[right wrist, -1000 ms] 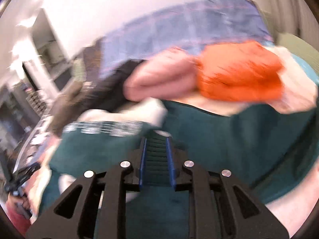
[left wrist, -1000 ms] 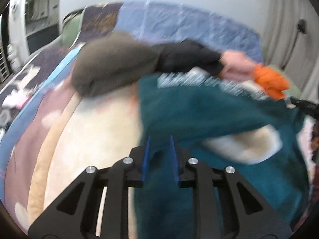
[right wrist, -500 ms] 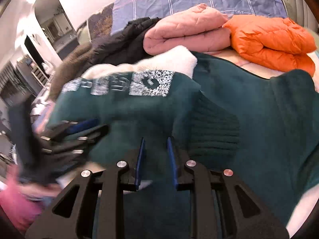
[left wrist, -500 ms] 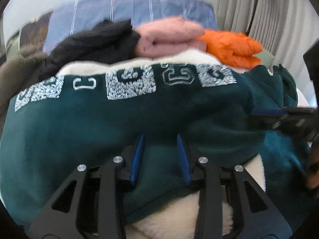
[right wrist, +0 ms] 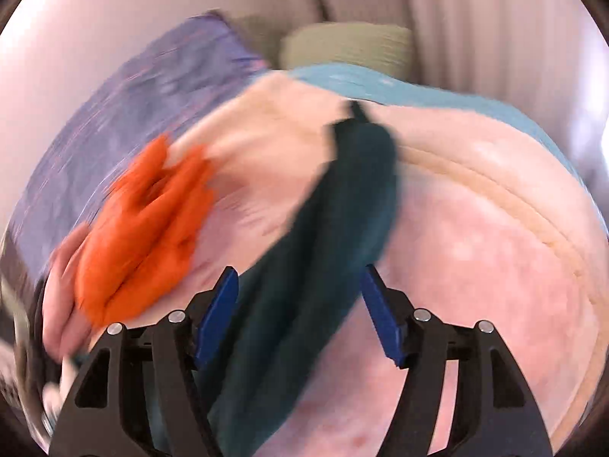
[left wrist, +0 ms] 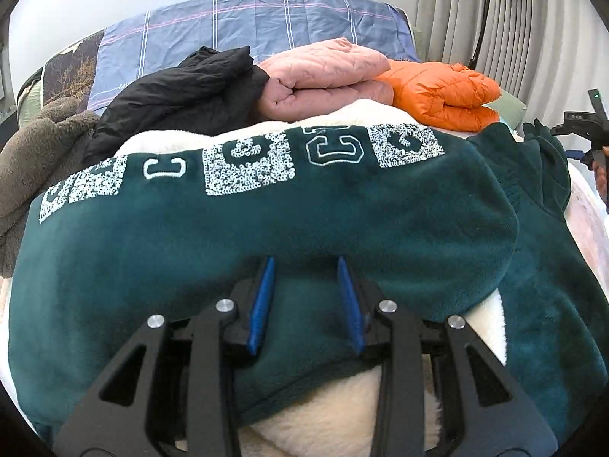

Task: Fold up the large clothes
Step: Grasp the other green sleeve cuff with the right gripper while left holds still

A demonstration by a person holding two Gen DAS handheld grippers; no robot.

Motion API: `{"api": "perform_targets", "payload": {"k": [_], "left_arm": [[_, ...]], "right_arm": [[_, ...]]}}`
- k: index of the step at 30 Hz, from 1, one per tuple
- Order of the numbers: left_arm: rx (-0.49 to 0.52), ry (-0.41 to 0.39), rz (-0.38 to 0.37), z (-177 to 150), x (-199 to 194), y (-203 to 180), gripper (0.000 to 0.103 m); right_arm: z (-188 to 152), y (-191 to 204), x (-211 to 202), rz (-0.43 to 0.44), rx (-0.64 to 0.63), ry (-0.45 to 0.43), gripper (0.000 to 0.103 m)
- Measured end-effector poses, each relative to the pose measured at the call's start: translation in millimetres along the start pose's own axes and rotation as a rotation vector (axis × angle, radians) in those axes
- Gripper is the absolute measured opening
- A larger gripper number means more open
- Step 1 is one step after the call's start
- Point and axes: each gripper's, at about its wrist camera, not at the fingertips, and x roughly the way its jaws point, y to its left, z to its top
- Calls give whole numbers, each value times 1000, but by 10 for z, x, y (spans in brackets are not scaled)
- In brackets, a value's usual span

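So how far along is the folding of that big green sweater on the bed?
Done: the green sweater is doubled over once, its white lettering along the far edge. In hand: the left gripper rests open over the fold; the right gripper is opening, with a loose sleeve between its jaws. Left: that sleeve isn't tucked in, and further folds look needed to match the pink and orange jackets behind.

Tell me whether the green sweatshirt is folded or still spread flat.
Folded, at least once: the green sweatshirt is doubled over, its rounded fold edge at the right, its cream fleece lining showing underneath.
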Motion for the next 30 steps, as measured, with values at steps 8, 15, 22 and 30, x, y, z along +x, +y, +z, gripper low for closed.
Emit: {"api": "perform_targets", "payload": {"k": [8, 15, 22, 30], "left_arm": [[1, -2, 0, 1, 6, -3, 35], [0, -2, -3, 6, 9, -3, 35], [-1, -3, -4, 5, 7, -1, 35], [-6, -8, -12, 8, -1, -6, 35]], "right_arm": [[253, -137, 465, -14, 144, 40, 73], [431, -354, 506, -71, 189, 5, 10], [374, -823, 186, 103, 358, -18, 7], [25, -1634, 146, 320, 561, 49, 17]]}}
